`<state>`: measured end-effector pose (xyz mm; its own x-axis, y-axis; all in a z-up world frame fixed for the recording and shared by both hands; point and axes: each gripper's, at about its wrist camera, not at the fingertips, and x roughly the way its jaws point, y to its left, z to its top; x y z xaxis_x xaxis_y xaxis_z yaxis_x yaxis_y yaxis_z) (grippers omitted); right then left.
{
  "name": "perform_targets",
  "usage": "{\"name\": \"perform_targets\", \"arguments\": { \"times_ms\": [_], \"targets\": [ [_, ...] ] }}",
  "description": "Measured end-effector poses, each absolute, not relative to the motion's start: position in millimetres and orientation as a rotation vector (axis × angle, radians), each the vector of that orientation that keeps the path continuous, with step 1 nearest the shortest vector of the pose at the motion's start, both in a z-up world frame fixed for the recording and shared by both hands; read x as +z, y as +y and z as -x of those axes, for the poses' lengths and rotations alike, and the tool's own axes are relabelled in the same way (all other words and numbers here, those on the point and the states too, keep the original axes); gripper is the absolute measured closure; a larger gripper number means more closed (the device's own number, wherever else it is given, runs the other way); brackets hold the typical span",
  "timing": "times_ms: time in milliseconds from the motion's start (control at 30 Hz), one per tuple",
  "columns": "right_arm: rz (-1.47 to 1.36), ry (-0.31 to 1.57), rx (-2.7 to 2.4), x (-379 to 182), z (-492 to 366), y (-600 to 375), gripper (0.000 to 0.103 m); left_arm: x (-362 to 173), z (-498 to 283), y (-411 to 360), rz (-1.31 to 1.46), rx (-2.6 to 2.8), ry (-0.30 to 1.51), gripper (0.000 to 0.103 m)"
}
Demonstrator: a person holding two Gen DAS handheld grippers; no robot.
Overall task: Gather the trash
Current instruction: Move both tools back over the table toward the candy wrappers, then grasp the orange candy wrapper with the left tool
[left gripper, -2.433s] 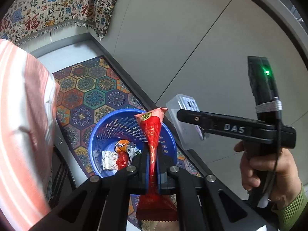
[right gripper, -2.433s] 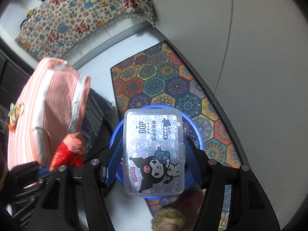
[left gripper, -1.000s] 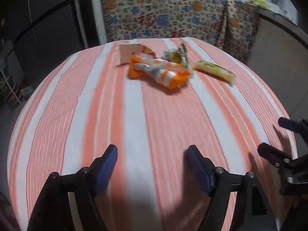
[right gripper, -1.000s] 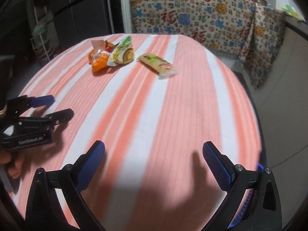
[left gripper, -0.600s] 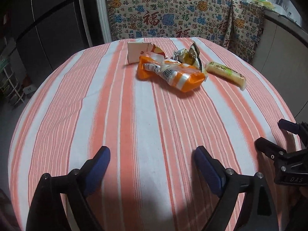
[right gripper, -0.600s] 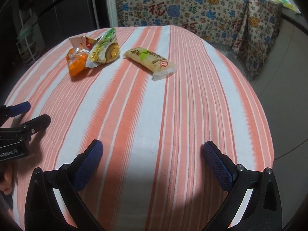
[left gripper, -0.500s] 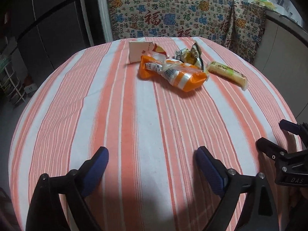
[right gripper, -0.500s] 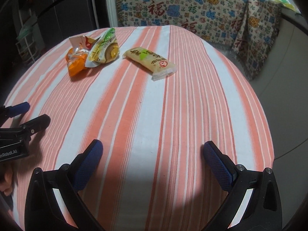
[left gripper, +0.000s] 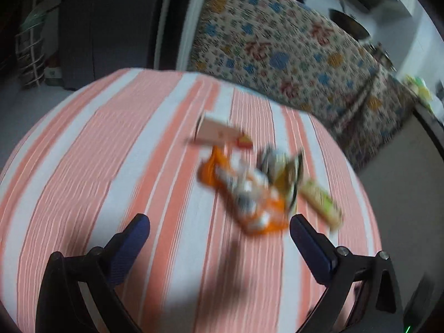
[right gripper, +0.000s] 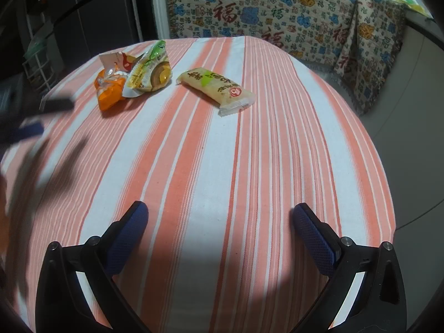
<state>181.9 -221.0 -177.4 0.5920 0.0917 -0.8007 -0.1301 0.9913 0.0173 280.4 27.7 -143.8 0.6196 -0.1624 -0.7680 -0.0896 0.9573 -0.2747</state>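
Observation:
Several snack wrappers lie at the far side of the round striped table [right gripper: 222, 152]. An orange wrapper [right gripper: 109, 91], a yellow-green one [right gripper: 151, 72] and a pale bar wrapper [right gripper: 216, 88] show sharply in the right wrist view. The left wrist view is motion-blurred. There the orange wrapper [left gripper: 244, 194] lies just ahead of my left gripper [left gripper: 219, 222], towards its right finger, with a white card [left gripper: 216, 133] and the pale bar [left gripper: 322, 202] beyond. That gripper is open and holds nothing. My right gripper [right gripper: 219, 211] is open and holds nothing over the near cloth. The left gripper [right gripper: 41, 118] blurs at the left edge.
A patterned cloth [right gripper: 277, 8] drapes over furniture behind the table. Dark cabinet doors [right gripper: 83, 14] and a wire rack [right gripper: 36, 63] stand at the back left. Grey floor [right gripper: 416, 111] drops away past the table's right edge.
My left gripper has moved forward to the wrappers and rolled, so its view is blurred and tilted. Its jaws have widened. The right gripper has stayed in place.

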Motion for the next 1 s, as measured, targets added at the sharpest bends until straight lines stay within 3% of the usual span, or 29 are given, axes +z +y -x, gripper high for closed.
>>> {"name": "perform_targets", "arguments": {
  "times_ms": [133, 267, 300, 333, 367, 600, 667, 733, 767, 1000],
  "targets": [
    [0.044, 0.929, 0.130, -177, -182, -221, 0.000, -161, -328, 18, 0.326, 0.060, 0.977, 0.000],
    [0.044, 0.929, 0.130, -177, -182, -221, 0.000, -180, -328, 24, 0.385, 0.096, 1.009, 0.003],
    [0.044, 0.929, 0.130, -177, -182, -221, 0.000, -178, -322, 23, 0.368, 0.074, 0.987, 0.015],
    [0.044, 0.929, 0.130, -177, -182, -221, 0.000, -174, -316, 21, 0.341, 0.001, 0.966, 0.035],
    [0.044, 0.929, 0.130, -177, -182, -221, 0.000, -170, -312, 18, 0.307, -0.058, 0.962, 0.043],
    [0.046, 0.929, 0.131, -177, -179, -221, 0.000, -144, -281, 26, -0.004, -0.343, 0.988, 0.062],
    [0.047, 0.929, 0.130, -178, -179, -220, 0.001, -137, -270, 37, -0.017, -0.374, 0.980, 0.057],
    [0.047, 0.929, 0.130, -178, -180, -220, 0.001, -132, -263, 50, 0.043, -0.366, 0.958, 0.033],
    [0.048, 0.929, 0.130, -178, -179, -219, 0.001, -131, -262, 55, 0.086, -0.360, 0.944, 0.029],
    [0.047, 0.930, 0.131, -178, -180, -220, 0.001, -151, -289, 20, 0.209, -0.256, 0.969, 0.026]
  ]
}}
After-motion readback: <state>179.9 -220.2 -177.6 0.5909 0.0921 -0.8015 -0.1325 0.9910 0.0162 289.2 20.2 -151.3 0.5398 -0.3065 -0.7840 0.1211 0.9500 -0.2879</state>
